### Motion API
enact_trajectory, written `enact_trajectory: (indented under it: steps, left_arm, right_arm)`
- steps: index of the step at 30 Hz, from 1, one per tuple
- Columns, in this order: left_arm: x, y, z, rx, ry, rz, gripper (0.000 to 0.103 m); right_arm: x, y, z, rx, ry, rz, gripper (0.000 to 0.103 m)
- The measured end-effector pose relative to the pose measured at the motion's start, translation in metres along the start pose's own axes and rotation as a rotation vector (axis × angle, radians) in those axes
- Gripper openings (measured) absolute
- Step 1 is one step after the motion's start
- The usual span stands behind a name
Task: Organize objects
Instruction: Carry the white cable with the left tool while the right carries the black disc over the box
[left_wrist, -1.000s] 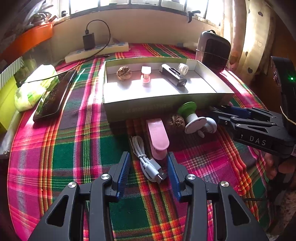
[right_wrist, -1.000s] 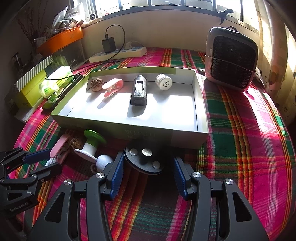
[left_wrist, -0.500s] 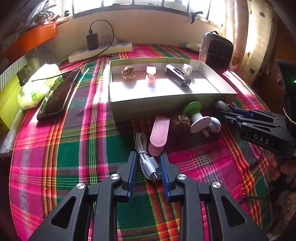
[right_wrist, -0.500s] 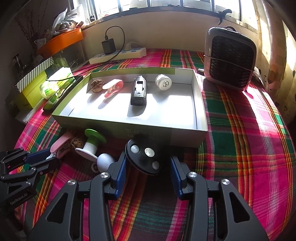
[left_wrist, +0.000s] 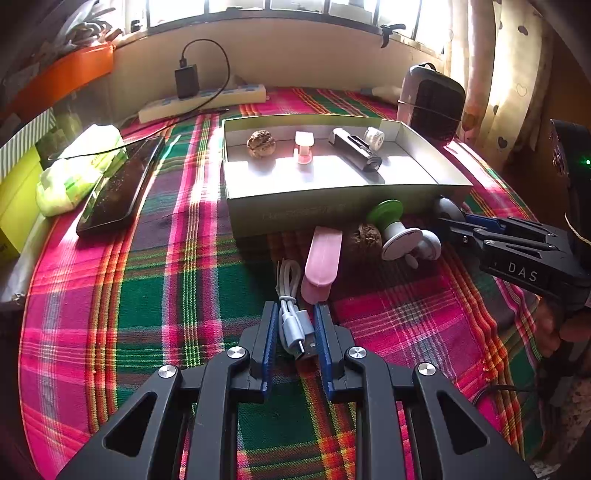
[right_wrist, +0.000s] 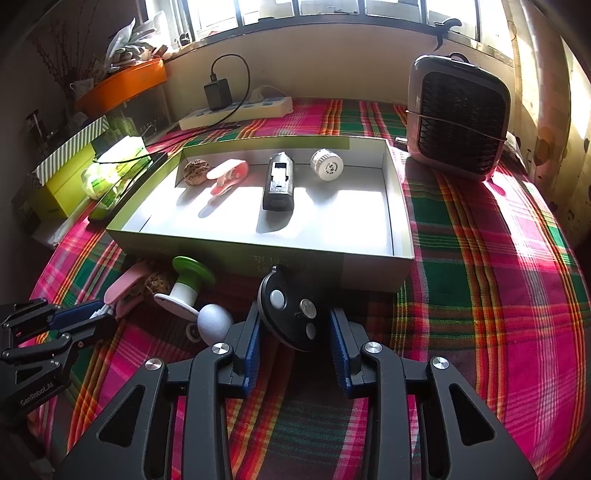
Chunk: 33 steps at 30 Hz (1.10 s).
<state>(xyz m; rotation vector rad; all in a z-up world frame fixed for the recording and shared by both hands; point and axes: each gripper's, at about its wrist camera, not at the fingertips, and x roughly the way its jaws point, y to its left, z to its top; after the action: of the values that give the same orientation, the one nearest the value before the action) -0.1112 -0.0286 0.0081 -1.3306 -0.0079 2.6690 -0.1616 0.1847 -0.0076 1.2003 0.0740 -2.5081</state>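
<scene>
My left gripper (left_wrist: 295, 325) is shut on a coiled white USB cable (left_wrist: 291, 314) lying on the plaid cloth. A pink clip (left_wrist: 322, 258), a walnut (left_wrist: 366, 239) and a green-and-white holder (left_wrist: 397, 230) lie just beyond it, in front of the open box (left_wrist: 332, 212). My right gripper (right_wrist: 293, 332) is closed around a black round disc (right_wrist: 288, 310), which stands tilted between the pads. The box (right_wrist: 325, 264) holds a walnut (right_wrist: 195, 171), a pink clip (right_wrist: 227, 177), a black device (right_wrist: 279, 181) and a white cap (right_wrist: 327, 164).
A small heater (right_wrist: 458, 118) stands at the back right. A power strip with a charger (right_wrist: 236, 109) lies along the wall. A phone (left_wrist: 122, 184), a green pack (left_wrist: 74, 173) and yellow boxes (right_wrist: 62, 177) are at the left.
My left gripper closed from wide open onto the USB cable. My right gripper narrowed around the black disc, which tipped up from flat to tilted.
</scene>
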Motion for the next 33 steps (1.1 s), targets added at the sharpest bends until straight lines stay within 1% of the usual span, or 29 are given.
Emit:
enact_trajectory:
  steps: [11,15,30,33]
  left_arm:
    - [-0.0012,0.0001,-0.0006,-0.013,-0.005,0.0,0.018]
    - [-0.0011,0.0008,-0.0003,-0.017,-0.005,-0.001,0.018]
    - [-0.0017,0.0017,0.0002,-0.019,-0.007,-0.003,0.018]
    - [-0.0017,0.0015,0.0001,-0.02,-0.008,-0.004,0.018]
  right_arm:
    - [-0.0012,0.0011,-0.0007,0.004,-0.003,0.004,0.034]
    - [-0.0039,0.0019,-0.0008,0.004,-0.014,0.004,0.03]
    - [-0.004,0.0038,-0.0003,0.001,-0.019,-0.01,0.029]
    - [-0.0054,0.0039,-0.001,0.005,-0.023,-0.001,0.029]
